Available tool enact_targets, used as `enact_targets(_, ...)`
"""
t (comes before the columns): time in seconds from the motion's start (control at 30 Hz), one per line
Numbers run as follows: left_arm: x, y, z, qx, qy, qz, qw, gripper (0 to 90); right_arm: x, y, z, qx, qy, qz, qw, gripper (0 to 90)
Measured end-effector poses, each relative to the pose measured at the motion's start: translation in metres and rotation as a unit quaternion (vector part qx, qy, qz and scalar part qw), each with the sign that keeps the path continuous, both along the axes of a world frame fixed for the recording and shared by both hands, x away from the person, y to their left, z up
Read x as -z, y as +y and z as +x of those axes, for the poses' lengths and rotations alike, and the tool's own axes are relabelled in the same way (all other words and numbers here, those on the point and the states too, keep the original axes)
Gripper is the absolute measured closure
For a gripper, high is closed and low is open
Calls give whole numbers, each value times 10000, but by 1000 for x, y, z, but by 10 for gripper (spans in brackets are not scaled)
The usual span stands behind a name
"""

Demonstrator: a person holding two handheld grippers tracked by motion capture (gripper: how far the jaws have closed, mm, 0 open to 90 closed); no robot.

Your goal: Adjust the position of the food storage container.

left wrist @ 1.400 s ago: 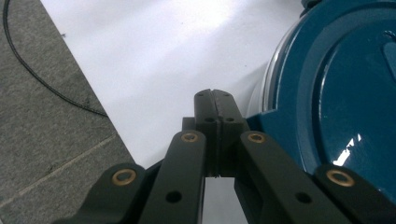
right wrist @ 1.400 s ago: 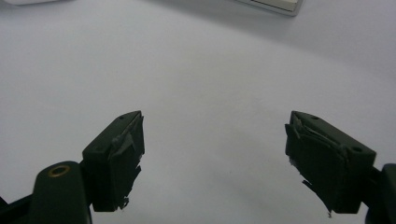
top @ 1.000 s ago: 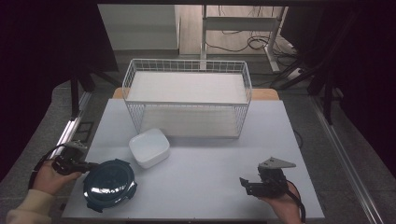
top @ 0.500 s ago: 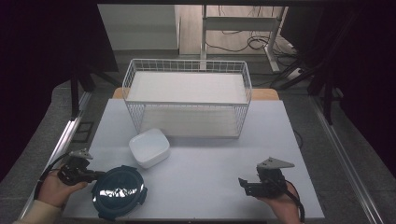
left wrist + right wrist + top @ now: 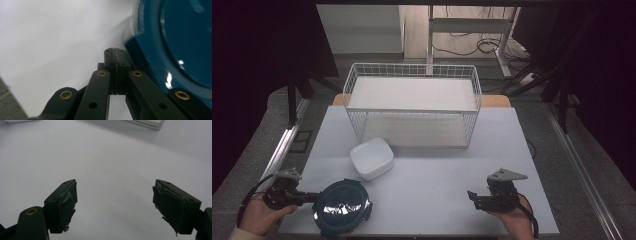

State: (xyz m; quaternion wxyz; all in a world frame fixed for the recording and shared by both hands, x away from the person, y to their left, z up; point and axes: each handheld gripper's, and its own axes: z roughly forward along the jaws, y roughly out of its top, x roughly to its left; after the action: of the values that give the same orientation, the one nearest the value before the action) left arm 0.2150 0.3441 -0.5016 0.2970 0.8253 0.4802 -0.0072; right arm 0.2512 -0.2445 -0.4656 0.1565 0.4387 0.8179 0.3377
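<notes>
No readable labels or writing anywhere. Your left gripper sits low at the bottom left of the high view, held level, jaws pressed fully together; in the left gripper view the tips meet right beside the rim of the lid, and I can't tell if they pinch its edge. Lid: round, dark blue, glossy plastic, flat on the white table. Your right gripper rests at the bottom right, jaws wide, empty. A white rounded-square container is centre-left, with a white wire basket behind it.
</notes>
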Motion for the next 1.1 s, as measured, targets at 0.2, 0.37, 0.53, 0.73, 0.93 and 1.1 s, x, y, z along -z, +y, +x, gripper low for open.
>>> enact_targets(0.2,3,-2,-5,-182,52,-47,9998,900,0,2,0,-30,-3,-2,10000,196)
enact_targets(0.37,4,-7,-8,-328,90,-70,9994,900,1,2,1,-26,7,-11,10000,196)
enact_targets(0.53,5,-17,-10,-406,115,-74,9991,900,1,4,0,-50,13,-15,10000,196)
enact_targets(0.73,5,-29,-10,-418,148,-131,9989,900,1,4,1,-52,10,-12,10000,196)
enact_targets(0.93,6,-46,-6,-313,175,-226,9991,900,2,5,0,-74,22,-19,10000,196)
enact_targets(1.1,6,-55,-3,-263,180,-215,9993,900,2,4,1,-65,20,-13,10000,196)
